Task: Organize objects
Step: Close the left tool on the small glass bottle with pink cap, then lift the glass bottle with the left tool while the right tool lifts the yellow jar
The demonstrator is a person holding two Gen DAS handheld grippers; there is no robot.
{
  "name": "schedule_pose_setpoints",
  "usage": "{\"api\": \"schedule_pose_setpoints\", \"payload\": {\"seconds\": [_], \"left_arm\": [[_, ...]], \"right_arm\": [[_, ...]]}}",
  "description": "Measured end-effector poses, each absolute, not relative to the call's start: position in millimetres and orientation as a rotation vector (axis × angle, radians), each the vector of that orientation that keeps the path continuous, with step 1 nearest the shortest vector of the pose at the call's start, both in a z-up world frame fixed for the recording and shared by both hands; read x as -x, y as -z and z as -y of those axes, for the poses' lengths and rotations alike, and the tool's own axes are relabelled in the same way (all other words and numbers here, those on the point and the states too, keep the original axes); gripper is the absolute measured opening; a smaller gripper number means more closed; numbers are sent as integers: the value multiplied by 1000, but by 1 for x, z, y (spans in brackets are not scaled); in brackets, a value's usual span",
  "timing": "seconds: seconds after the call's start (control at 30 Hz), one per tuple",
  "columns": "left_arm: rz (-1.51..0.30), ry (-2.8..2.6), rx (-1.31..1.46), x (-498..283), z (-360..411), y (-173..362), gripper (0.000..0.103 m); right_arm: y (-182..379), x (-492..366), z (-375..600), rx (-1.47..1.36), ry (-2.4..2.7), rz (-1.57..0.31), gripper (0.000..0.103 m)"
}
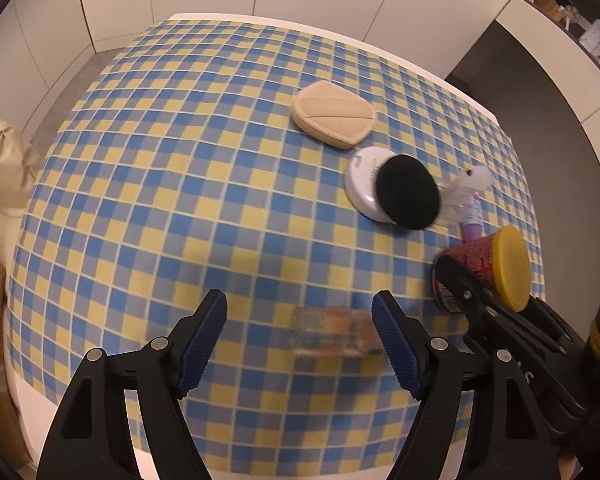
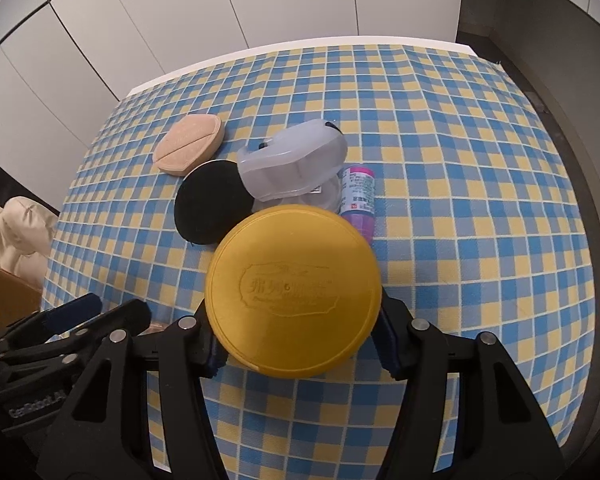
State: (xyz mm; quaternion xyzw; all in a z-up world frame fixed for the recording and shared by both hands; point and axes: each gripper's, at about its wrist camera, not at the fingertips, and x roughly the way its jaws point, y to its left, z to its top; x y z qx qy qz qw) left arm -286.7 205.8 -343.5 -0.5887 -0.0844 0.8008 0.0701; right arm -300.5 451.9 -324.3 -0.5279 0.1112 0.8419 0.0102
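- Looking along the right gripper [image 2: 296,344], we find its jaws clamped on a can with a yellow lid [image 2: 294,290]; the lid fills the middle of this view and hides the can's body, while the left wrist view shows a dark red side under the lid [image 1: 474,258], partly covered by the gripper's black frame
- The left gripper [image 1: 300,344] has its jaws spread wide with nothing between them that they touch; below the gap lies a clear, brownish block [image 1: 332,330] on the desk [image 1: 180,184], too blurred for us to name
- Behind the can we see a black round pad [image 2: 210,208] lying over a white disc [image 1: 366,182]; from the right wrist view only a sliver of that disc shows
- A translucent plastic case [image 2: 294,164] sits beside the pad, its lower part cut off by the lid; a purple-capped tube [image 2: 358,200] lies just beside it, its label too small to read
- A beige pad [image 2: 190,144] lies apart from these, farther back on the checked cloth
- At the left edge a cream cushion [image 1: 4,168] is cut off by the frame
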Motion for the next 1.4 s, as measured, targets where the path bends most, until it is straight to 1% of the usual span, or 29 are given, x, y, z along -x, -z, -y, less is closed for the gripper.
{"api": "schedule_pose_setpoints", "payload": {"seconds": [0.07, 0.13, 0.33, 0.4, 0.43, 0.53, 0.6, 0.73, 0.87, 1.0, 1.13, 1.27, 1.4], "left_arm": [[220, -2407, 1765, 281, -215, 341, 80], [190, -2409, 1760, 277, -223, 340, 82], [88, -2405, 1783, 272, -243, 348, 83], [62, -2418, 1807, 275, -247, 355, 83], [60, -2422, 1809, 276, -248, 356, 81], [16, -2472, 1781, 278, -250, 354, 63], [-3, -2514, 1782, 280, -247, 353, 63], [38, -2532, 1800, 283, -235, 354, 62], [36, -2563, 1815, 284, -224, 351, 62], [9, -2582, 1826, 287, -225, 347, 62], [45, -2558, 1826, 287, -231, 337, 62], [-59, -2604, 1773, 283, -236, 318, 62], [-184, -2616, 1733, 282, -239, 299, 62]], "right_arm": [[321, 297, -457, 1645, -2626, -366, 59], [318, 295, -462, 1639, -2622, -387, 58], [315, 288, -487, 1618, -2600, -509, 58], [314, 286, -492, 1615, -2596, -513, 58], [314, 285, -493, 1615, -2596, -508, 58], [313, 286, -492, 1616, -2596, -477, 58], [312, 286, -489, 1617, -2597, -439, 58], [314, 287, -477, 1620, -2601, -365, 57], [323, 294, -451, 1609, -2589, -306, 56], [317, 293, -438, 1555, -2559, -176, 56], [316, 290, -426, 1550, -2543, -136, 56], [312, 284, -426, 1568, -2540, -200, 56], [297, 276, -433, 1563, -2531, -182, 56]]}}
